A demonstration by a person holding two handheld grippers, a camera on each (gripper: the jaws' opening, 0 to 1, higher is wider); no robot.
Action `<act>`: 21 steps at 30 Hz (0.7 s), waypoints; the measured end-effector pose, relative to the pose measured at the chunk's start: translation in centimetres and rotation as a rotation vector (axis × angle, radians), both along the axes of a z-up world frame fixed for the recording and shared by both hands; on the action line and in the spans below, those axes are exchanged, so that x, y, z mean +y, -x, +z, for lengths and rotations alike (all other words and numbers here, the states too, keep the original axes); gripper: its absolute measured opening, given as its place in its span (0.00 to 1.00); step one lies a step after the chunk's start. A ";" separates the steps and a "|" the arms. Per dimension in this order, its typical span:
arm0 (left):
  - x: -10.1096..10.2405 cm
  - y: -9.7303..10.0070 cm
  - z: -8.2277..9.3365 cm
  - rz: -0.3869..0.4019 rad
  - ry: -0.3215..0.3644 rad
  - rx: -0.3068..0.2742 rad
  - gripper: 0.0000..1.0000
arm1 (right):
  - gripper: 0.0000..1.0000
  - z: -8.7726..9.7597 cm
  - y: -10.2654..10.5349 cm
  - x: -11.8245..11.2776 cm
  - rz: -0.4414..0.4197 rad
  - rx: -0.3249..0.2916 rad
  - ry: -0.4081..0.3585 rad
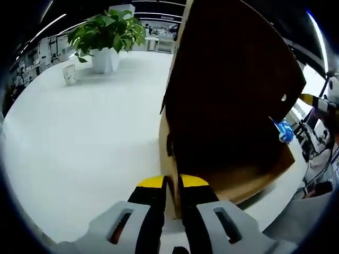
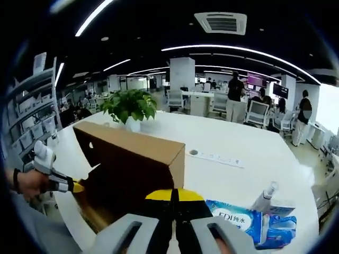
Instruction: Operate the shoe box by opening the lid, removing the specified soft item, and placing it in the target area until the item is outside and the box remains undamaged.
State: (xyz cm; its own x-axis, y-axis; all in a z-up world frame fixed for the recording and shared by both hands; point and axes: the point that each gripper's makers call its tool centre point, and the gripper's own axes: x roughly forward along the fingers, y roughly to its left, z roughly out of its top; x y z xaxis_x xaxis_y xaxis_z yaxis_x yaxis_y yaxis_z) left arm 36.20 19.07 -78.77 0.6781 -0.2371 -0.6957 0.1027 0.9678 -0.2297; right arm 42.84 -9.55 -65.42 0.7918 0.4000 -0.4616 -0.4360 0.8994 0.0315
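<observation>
The brown cardboard shoe box (image 2: 132,159) stands on the white table (image 2: 254,153). Its lid (image 1: 233,79) is tilted up, showing a dark inner face with a small round hole. My left gripper (image 1: 172,188) is shut on the lid's light cardboard edge; in the right gripper view the left gripper (image 2: 78,186) comes in from the left, held by a hand, at the box's lower corner. My right gripper (image 2: 172,194) is just in front of the box, yellow tips pressed together with nothing seen between them. The box's contents are hidden.
A blue and white tissue pack (image 2: 238,219) and a white bottle (image 2: 265,198) lie right of the right gripper. A potted plant (image 1: 106,32) and a small cup (image 1: 69,74) stand at the far side. A white strip (image 2: 214,157) lies behind the box. People stand in the background.
</observation>
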 end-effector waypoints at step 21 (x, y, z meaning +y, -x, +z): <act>0.3 -0.8 0.9 -0.125 -0.015 -0.057 0.12 | 0.00 -1.6 2.9 0.6 -0.008 -0.002 -0.053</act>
